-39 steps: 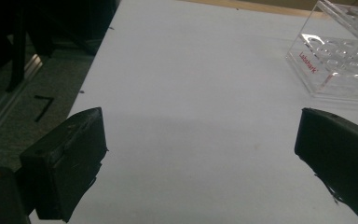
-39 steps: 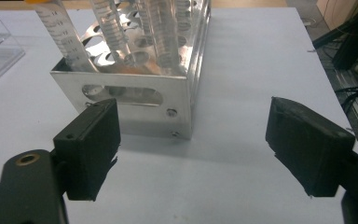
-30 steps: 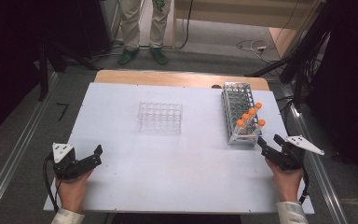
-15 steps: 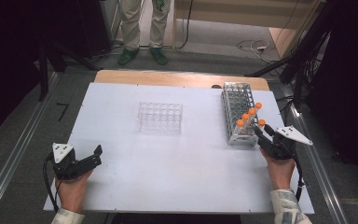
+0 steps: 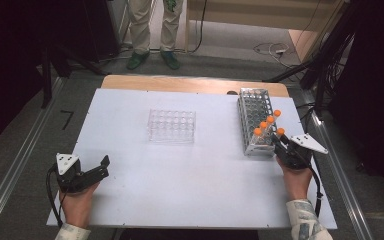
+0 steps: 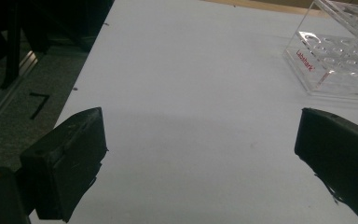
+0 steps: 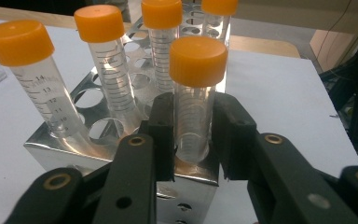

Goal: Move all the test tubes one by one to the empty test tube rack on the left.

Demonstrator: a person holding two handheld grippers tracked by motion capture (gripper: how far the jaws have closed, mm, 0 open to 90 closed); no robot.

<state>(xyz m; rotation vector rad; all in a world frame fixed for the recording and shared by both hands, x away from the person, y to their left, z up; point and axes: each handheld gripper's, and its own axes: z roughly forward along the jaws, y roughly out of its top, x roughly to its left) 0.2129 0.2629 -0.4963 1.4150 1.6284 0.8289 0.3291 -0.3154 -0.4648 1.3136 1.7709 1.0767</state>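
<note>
Both fingers (image 7: 161, 135) just closed on tube (image 7: 193, 112).

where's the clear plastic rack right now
In the high view the clear plastic rack sits mid-table, left of the metal tube rack, apart from both grippers.

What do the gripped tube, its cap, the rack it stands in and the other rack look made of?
Tube: clear plastic, likely; see-through with printed graduations.
Cap: matte orange plastic, opaque, apparently moulded.
Rack: polished metal, probably steel; mirror-like reflections, punched round holes.
Other rack: clear acrylic, seemingly; transparent glossy slabs, bright cut edges, red lettering.
</note>
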